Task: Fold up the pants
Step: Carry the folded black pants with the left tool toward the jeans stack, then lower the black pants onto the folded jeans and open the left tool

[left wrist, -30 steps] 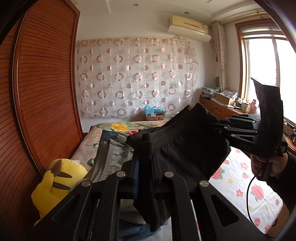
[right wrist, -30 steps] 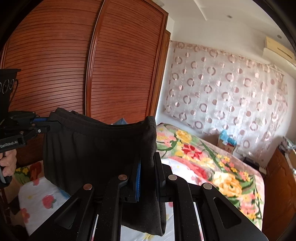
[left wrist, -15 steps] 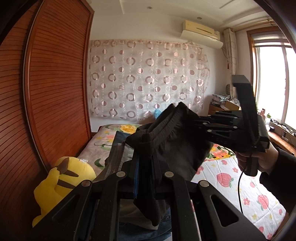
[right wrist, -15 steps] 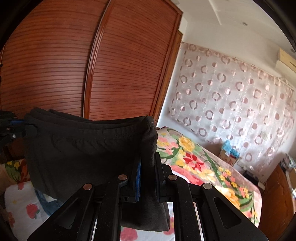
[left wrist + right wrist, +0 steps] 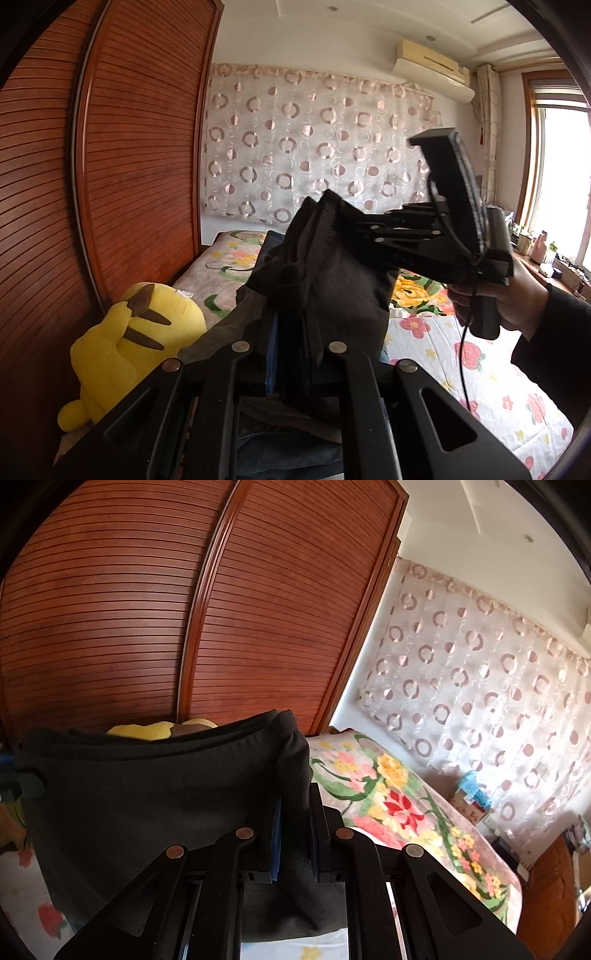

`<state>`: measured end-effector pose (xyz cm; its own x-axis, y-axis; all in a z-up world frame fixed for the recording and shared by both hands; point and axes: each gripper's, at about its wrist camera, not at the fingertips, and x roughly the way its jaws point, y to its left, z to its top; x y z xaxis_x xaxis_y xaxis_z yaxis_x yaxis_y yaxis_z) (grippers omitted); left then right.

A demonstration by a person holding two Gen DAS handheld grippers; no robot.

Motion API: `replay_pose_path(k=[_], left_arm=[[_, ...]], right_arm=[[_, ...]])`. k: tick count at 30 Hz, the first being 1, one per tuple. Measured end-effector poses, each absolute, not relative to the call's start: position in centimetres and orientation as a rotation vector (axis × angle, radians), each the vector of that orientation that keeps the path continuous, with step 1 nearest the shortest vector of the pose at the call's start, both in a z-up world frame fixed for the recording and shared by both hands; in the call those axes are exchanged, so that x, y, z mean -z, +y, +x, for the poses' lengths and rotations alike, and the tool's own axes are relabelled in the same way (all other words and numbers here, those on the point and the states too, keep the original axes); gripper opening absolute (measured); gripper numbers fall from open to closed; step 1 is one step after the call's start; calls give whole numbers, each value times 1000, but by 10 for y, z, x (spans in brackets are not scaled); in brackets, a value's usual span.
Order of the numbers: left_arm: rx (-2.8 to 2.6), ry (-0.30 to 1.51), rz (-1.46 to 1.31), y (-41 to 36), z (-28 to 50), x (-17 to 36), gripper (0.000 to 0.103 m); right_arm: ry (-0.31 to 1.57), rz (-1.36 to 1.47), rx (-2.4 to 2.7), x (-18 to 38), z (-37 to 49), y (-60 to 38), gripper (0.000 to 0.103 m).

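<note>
- Left hand-held gripper [image 5: 291, 343] clamped on black pants [image 5: 332, 284], raised above bed [image 5: 491, 373]
- Right hand-held gripper [image 5: 295, 812] pinching the waistband's other end
- Yellow plush [image 5: 125, 343] beside wardrobe [image 5: 122, 155]

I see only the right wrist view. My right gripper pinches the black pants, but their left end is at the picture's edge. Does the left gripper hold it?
Observer: Yes. The left gripper is shut on the black pants near the waistband.
Operator: What lies below the pants?
Observer: A grey garment and blue jeans lie on the bed.
Operator: Is the yellow thing behind them a toy?
Observer: Yes, a Pikachu plush beside the wardrobe.
</note>
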<state>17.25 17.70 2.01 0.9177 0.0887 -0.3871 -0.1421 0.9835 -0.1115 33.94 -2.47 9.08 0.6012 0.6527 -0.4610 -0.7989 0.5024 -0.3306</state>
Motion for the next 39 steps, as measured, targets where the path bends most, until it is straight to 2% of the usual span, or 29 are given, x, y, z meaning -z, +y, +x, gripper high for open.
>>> replay_pose_path(k=[4, 7, 13, 27, 33, 39], left_arm=[[-127, 398, -147, 178, 170, -14, 12], [-125, 415, -155, 179, 171, -9, 12], [-140, 430, -158, 180, 172, -6, 12], [-168, 461, -162, 183, 176, 2, 12], [-175, 480, -160, 184, 179, 7, 12], [-180, 484, -150, 182, 177, 6, 12]], right_arm=[[319, -524, -905, -91, 346, -22, 12], [401, -476, -888, -91, 357, -26, 23], [462, -360, -899, -100, 367, -53, 30], [488, -395, -867, -85, 371, -67, 31], [585, -347, -767, -72, 398, -44, 31], [557, -291, -792, -81, 382, -47, 31]])
